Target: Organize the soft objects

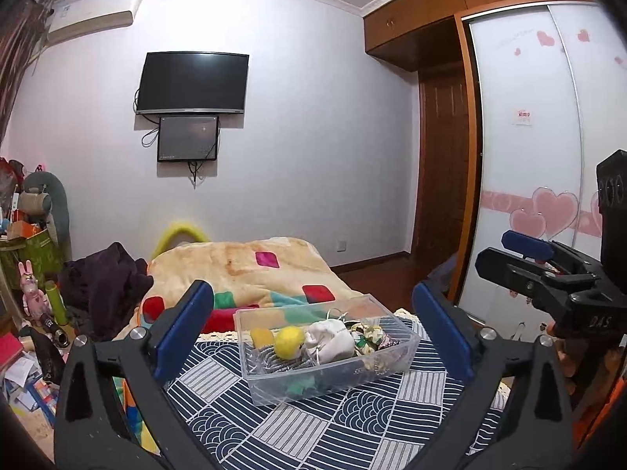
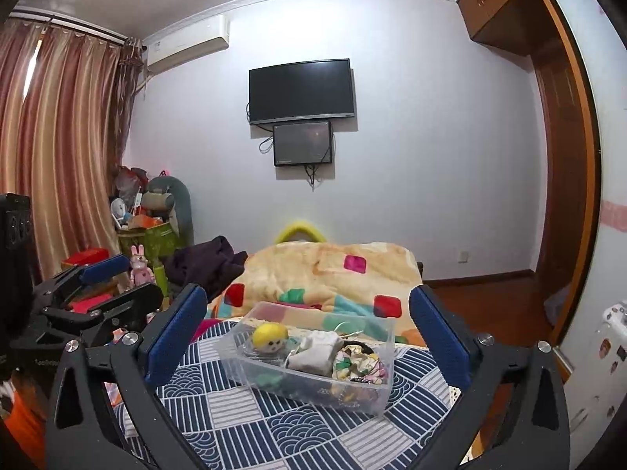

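Note:
A clear plastic bin (image 1: 388,368) (image 2: 376,395) stands on a blue patterned cloth (image 1: 298,427) (image 2: 274,419). It holds a yellow doll head (image 1: 289,340) (image 2: 269,337), a white pouch (image 1: 331,342) (image 2: 315,354) and a floral fabric piece (image 1: 366,335) (image 2: 354,360). My left gripper (image 1: 313,337) is open and empty, held just in front of the bin. My right gripper (image 2: 309,337) is open and empty too, also facing the bin. Each gripper shows at the edge of the other's view: the right one (image 1: 525,252), the left one (image 2: 106,280).
A cream blanket with coloured squares (image 1: 250,270) (image 2: 333,270) lies behind the bin, with dark clothing (image 1: 106,278) (image 2: 207,262) beside it. Clutter and toys (image 1: 31,274) (image 2: 149,227) stand at the left. A sliding wardrobe (image 1: 529,156) stands at the right.

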`<state>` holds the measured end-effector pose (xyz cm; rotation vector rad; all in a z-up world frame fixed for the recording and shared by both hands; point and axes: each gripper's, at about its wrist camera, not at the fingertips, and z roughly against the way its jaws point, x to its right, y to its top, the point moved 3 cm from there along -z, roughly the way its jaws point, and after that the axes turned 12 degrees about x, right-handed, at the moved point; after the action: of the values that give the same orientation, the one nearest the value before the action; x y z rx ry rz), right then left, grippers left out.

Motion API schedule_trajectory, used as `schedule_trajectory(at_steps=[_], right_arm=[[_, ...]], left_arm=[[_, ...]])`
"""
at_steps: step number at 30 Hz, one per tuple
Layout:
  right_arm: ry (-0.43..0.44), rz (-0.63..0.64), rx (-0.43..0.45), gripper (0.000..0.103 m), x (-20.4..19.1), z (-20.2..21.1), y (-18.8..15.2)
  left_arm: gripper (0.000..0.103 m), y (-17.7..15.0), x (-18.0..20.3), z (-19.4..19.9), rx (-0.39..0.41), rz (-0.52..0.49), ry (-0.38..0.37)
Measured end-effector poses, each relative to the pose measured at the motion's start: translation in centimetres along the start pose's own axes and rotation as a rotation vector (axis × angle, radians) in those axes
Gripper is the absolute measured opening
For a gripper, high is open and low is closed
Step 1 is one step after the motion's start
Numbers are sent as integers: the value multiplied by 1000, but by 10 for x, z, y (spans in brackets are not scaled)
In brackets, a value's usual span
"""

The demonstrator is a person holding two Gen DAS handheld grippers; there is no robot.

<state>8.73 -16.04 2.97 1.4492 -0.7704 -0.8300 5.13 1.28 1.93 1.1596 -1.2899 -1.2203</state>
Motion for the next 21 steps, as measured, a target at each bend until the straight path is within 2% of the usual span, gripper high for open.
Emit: schedule_trajectory(at_steps=[21], right_arm=[[-2,-1,5,103,-1,2,1]], left_arm=[[103,3,2,3,10,-9,2]])
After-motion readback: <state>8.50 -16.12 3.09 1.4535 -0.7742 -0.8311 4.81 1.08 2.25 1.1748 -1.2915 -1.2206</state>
